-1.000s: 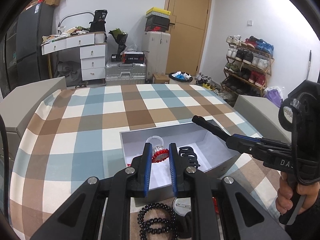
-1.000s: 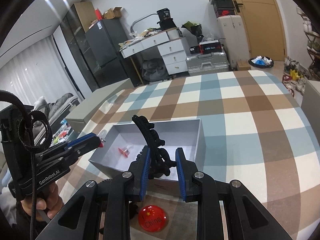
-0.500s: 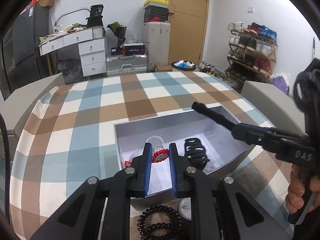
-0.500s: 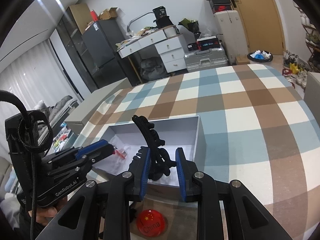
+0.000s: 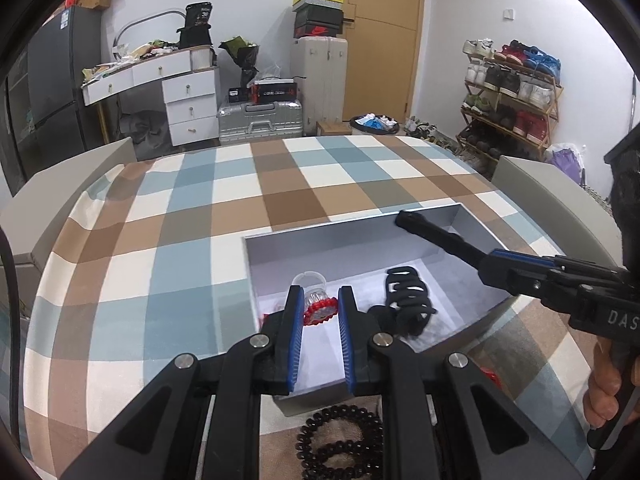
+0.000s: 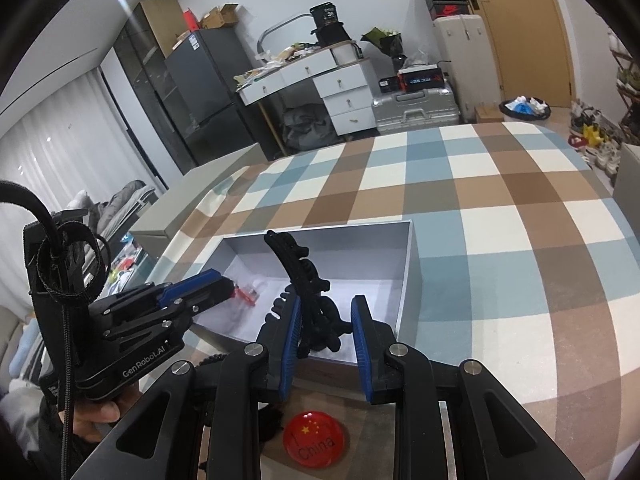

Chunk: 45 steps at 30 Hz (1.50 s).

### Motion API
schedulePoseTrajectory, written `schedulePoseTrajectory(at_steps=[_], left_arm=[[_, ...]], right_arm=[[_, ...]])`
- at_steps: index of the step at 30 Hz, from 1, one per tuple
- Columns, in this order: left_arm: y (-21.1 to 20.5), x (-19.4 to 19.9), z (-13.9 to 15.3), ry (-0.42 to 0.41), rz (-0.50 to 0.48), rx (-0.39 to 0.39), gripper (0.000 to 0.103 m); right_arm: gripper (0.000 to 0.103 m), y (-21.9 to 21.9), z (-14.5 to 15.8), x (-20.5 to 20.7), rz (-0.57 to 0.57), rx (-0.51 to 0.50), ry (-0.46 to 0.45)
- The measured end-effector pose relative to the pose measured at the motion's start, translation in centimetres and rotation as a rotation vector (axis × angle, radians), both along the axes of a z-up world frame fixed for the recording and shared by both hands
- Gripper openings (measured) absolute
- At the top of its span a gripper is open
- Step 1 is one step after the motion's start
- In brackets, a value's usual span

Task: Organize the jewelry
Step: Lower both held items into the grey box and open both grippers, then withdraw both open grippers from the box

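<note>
An open grey box [image 5: 340,240] [image 6: 360,227] sits on the checked tablecloth. My left gripper [image 5: 320,292] [image 6: 226,286] hangs over its near left part, shut on a red beaded ornament [image 5: 320,312] [image 6: 244,294] with a clear plastic piece. From the right, my right gripper [image 5: 486,268] [image 6: 324,312] reaches over the box, shut on a long black hair clip [image 5: 436,236] [image 6: 288,256] that sticks out past its fingertips. A black claw clip [image 5: 408,296] lies on the box floor.
A black bead bracelet [image 5: 340,440] lies on the cloth in front of the box. A round red "China" badge [image 6: 314,446] lies near it. Grey chair backs [image 5: 60,188] [image 5: 560,208] flank the table. A hand [image 5: 604,392] holds the right gripper's handle.
The left gripper has tipped down a little, so the box sits higher in its view. Both grippers keep their hold, and the right one has barely moved.
</note>
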State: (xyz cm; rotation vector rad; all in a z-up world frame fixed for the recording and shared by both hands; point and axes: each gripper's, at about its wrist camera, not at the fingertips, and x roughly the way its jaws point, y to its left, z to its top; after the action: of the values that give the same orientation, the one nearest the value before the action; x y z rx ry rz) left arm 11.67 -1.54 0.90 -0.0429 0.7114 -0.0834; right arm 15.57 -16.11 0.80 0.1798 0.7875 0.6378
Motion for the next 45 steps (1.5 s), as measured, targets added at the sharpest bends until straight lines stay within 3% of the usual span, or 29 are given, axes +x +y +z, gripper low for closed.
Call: schedulePoseTrajectory(at_steps=[3,7,8,12,15,17,24,28,36,45], left_arm=[[-0.3,-0.3,0.2,-0.012,-0.014,0.01,0.015],[-0.3,-1.1,0.9,-0.032,-0.014,0.006,0.045],[-0.2,-1.5,1.3,-0.042,-0.017,-0.003,0.048],[-0.1,-3.7,2.4,-0.077,-0.029,-0.034,0.083],[0.3,-5.4,2.4,-0.091,-0.022,-0.08,0.09],[0.3,-6.2,1.9,-0.08,-0.024,-0.089,0.102],[0.4,-6.5,0.7,-0.047,-0.018,-0.011,0.102],[1.4,-6.6,0.5,-0.041,-0.002,-0.042,0.102],[2.2,-6.7,0.1,-0.029,0.027,-0.028,0.102],[3.3,-6.6,-0.3,-0.003,0.045,-0.048,0.102]], right_arm=[[0.031,-0.2,0.3,-0.2,0.025,0.011,0.001],[0.043,-1.0,1.4,-1.0,0.015,-0.003,-0.036],[0.046,-1.3,1.8,-1.4,0.019,-0.003,-0.044],[0.08,-2.4,2.8,-3.1,0.028,-0.024,-0.076],[0.1,-2.5,2.9,-4.4,0.044,-0.086,-0.082],[0.103,-2.2,2.4,-4.8,0.077,-0.124,-0.051],[0.103,-1.0,-0.3,-5.4,0.135,-0.246,0.007],[0.103,-0.4,-1.5,-5.1,0.157,-0.253,0.041],[0.102,1.2,-3.2,-5.4,0.162,-0.338,0.048],[0.088,2.3,-4.1,-5.4,0.157,-0.417,0.04]])
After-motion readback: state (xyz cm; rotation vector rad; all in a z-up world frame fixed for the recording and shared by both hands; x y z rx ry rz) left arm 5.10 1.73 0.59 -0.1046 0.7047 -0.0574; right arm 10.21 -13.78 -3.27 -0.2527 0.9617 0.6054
